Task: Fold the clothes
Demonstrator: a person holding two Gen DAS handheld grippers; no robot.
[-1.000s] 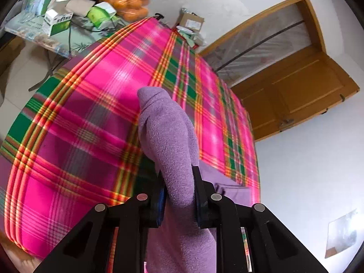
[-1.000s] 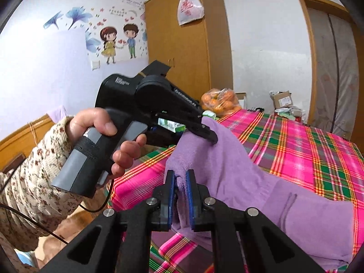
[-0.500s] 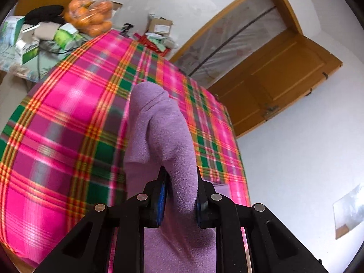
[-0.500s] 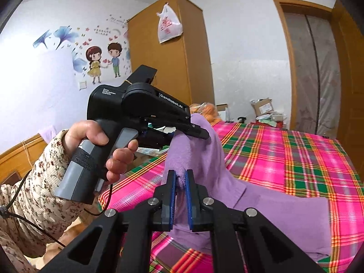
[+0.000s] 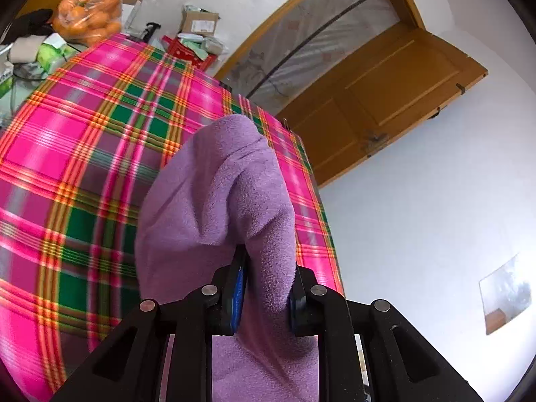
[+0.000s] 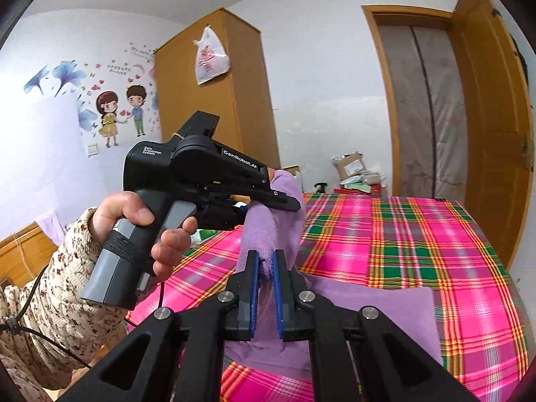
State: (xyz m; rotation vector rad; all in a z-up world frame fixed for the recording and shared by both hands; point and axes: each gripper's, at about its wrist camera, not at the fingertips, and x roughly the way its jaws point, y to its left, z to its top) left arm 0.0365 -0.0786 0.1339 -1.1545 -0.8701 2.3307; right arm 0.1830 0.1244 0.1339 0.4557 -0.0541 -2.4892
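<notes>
Above near edge of plaid bed, L gripper & R gripper each pinch purple garment, mid-fold lift; next: lay lifted edge over far part w/ corners aligned

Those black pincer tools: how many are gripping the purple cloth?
2. The right gripper pinches a raised fold of the purple fleece garment; the left gripper, held in a hand, clamps the fold beyond it.

One fuzzy purple fleece garment lies on one pink-and-green plaid bed cover. Two black two-finger grippers are there, the left gripper and the right gripper. Beyond the cover's far edge: one clear bag of oranges, one brown cardboard box, one white plastic bag.
</notes>
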